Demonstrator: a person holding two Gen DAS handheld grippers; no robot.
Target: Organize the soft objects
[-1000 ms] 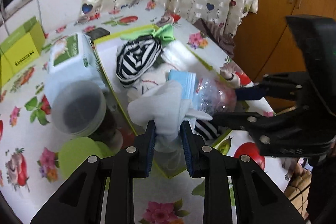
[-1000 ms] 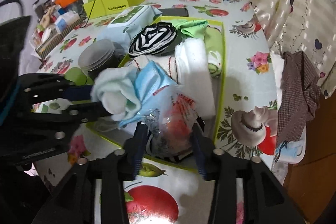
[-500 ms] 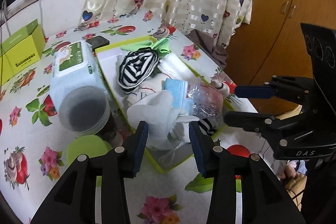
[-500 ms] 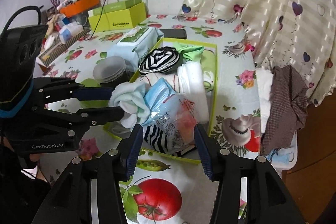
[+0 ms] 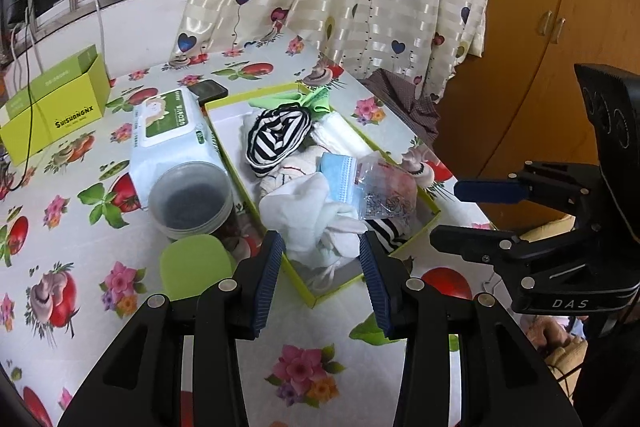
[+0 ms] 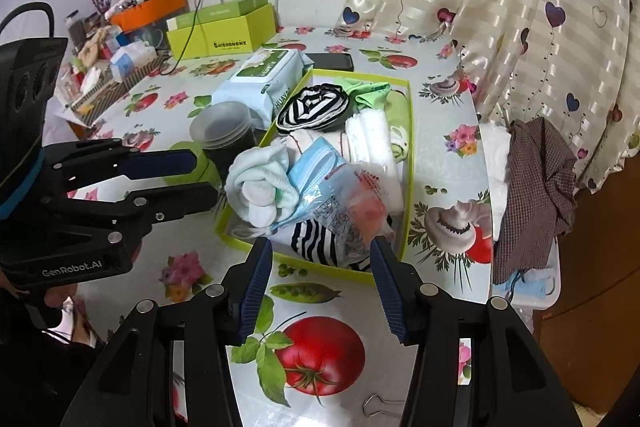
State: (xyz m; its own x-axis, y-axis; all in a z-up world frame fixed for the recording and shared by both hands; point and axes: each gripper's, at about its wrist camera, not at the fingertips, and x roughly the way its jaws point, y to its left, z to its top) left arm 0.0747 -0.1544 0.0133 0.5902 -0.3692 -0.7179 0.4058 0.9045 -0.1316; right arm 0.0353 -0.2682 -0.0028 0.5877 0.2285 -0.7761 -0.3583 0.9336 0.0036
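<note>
A second ago the left gripper (image 5: 322, 283) pinched the white cloth (image 5: 308, 215); now both it and the right gripper (image 6: 322, 279) gape, drawn back from the green box (image 6: 408, 163).

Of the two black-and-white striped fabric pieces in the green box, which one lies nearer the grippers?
The flat striped piece under the plastic bag, at the box's near end; the bundled striped one sits at the far end.
</note>
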